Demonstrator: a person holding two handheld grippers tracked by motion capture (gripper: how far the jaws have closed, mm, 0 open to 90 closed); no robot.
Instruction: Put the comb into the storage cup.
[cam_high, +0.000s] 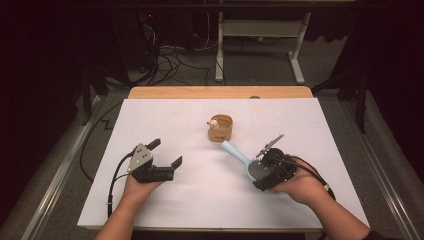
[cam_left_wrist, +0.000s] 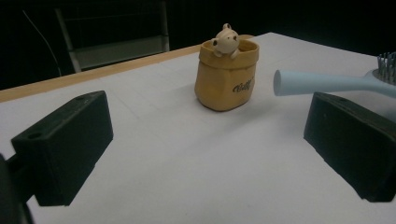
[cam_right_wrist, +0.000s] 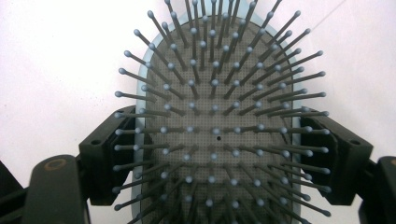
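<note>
A light blue hairbrush (cam_high: 237, 152) is held a little above the white table (cam_high: 200, 205), right of centre, its handle pointing toward a tan pot (cam_high: 221, 129). My right gripper (cam_high: 258, 173) is shut on the brush head; in the right gripper view the two jaws press on either side of the bristled head (cam_right_wrist: 215, 93). My left gripper (cam_high: 166, 152) is at the left, open, with nothing between its jaws. In the left gripper view (cam_left_wrist: 205, 149) the pot (cam_left_wrist: 226, 81) stands ahead with a small bear figure (cam_left_wrist: 226, 39) at its rim, and the brush handle (cam_left_wrist: 322, 81) comes in from the right.
The table's wooden back edge (cam_high: 220, 92) lies behind the pot. On the floor beyond are a white desk frame (cam_high: 260, 30) and tangled cables (cam_high: 165, 60). A metal rail (cam_high: 60, 170) runs along the table's left side.
</note>
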